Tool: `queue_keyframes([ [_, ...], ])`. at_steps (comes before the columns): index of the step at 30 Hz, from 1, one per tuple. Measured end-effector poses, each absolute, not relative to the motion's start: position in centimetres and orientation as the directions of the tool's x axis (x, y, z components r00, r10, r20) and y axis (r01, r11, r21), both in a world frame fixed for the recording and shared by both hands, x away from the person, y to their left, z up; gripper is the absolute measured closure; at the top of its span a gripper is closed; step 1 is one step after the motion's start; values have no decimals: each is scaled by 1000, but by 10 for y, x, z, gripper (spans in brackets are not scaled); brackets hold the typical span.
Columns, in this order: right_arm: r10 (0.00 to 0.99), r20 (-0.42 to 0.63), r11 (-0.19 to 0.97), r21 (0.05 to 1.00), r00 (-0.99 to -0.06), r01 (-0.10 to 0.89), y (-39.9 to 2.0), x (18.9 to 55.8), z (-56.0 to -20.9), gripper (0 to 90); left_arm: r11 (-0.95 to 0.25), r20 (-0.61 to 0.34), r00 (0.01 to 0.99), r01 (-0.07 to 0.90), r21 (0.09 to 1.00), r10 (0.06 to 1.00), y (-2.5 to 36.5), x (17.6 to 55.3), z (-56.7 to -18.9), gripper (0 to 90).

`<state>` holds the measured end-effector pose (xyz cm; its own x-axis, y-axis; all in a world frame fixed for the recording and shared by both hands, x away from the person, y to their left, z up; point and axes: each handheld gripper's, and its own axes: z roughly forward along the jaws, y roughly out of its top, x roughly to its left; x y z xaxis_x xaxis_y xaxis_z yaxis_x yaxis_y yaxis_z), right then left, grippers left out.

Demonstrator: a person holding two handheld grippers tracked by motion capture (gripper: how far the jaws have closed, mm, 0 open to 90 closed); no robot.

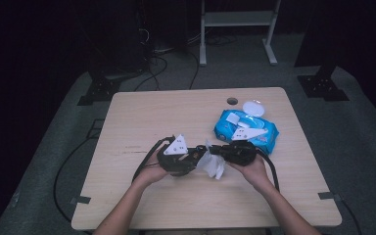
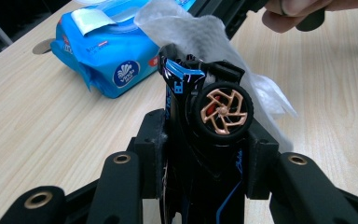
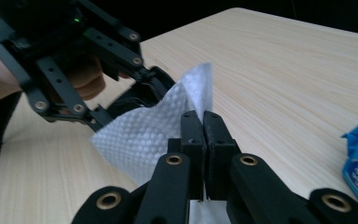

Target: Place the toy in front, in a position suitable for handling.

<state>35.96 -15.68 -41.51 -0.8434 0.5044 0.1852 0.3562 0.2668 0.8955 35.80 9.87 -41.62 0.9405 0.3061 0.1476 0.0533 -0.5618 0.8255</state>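
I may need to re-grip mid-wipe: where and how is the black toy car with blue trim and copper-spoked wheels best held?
Grip the black toy car across its body flanks, behind the copper-spoked wheel, coming in from its tail end as the left gripper does. Its body is long and narrow with fairly flat sides, so the pads probably seat there, and the nose stays free for the white wipe pinched in the right gripper.

On my feed I see a blue pack of wet wipes [image 1: 247,130] lying on the wooden table [image 1: 142,112] toward its far right corner, its white round lid [image 1: 253,107] flipped open toward the far edge. A small round hole [image 1: 232,101] sits in the table near the far edge, just left of the pack. Beyond the table stands a white metal frame [image 1: 237,22], with dark cables [image 1: 159,61] on the floor.
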Motion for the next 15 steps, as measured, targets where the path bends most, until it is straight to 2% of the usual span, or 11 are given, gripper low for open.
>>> queue_keyframes([
  [10,468,144,250,925,-872,286,-144,354,-394,878,-527,148,938,42,849,314,100,356,-413,581],
  [15,505,156,252,914,-849,317,-153,359,-404,878,-487,117,940,57,872,320,107,356,-413,581],
])
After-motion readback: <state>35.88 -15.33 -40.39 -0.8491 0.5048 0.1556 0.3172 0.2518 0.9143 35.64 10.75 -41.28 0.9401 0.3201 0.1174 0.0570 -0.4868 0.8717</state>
